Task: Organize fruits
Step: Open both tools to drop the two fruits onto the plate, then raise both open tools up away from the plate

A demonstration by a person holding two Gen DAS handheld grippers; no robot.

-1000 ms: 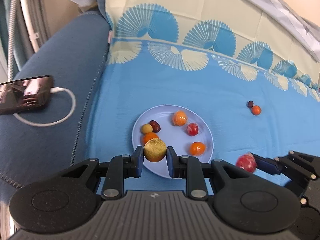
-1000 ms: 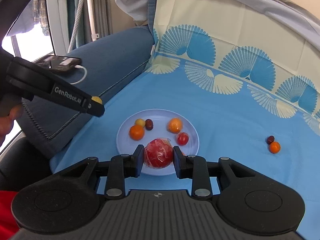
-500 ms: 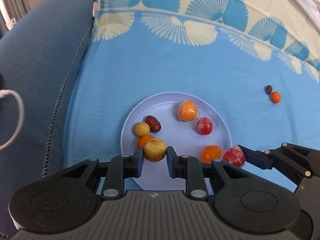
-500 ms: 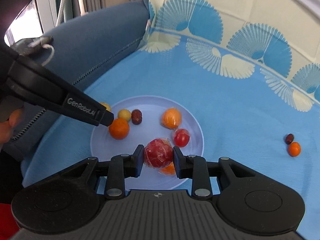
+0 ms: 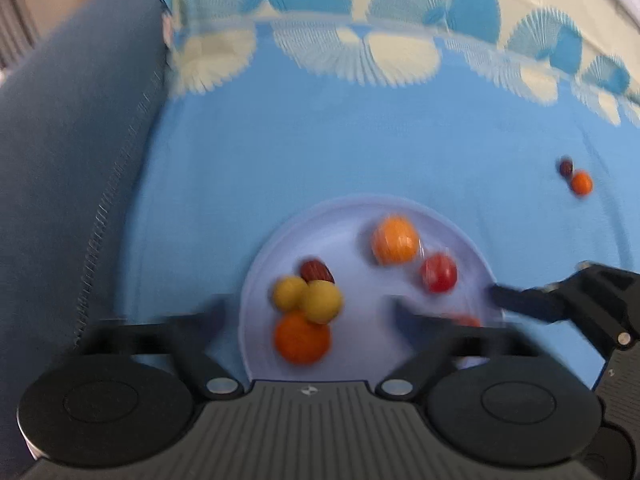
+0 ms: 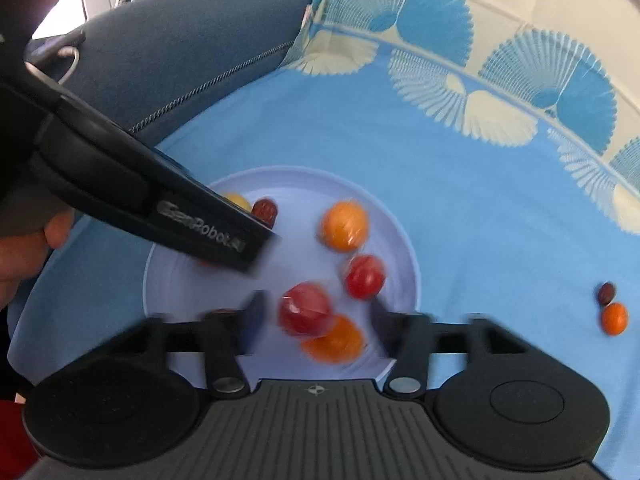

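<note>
Drop step: left gripper (image 5: 308,312) jaws opening, yellow fruit (image 5: 321,301) free on plate (image 5: 360,208). Right gripper (image 6: 316,314) opening, red fruit (image 6: 306,309) loose between. Next: fetch two strays (image 6: 614,317) on cloth.

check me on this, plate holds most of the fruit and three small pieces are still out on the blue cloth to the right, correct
Not quite: only two pieces lie off the plate, not three. The right wrist view shows a small dark red fruit and a small orange fruit side by side on the blue cloth to the right; the left wrist view shows the same pair. The rest is right.
</note>
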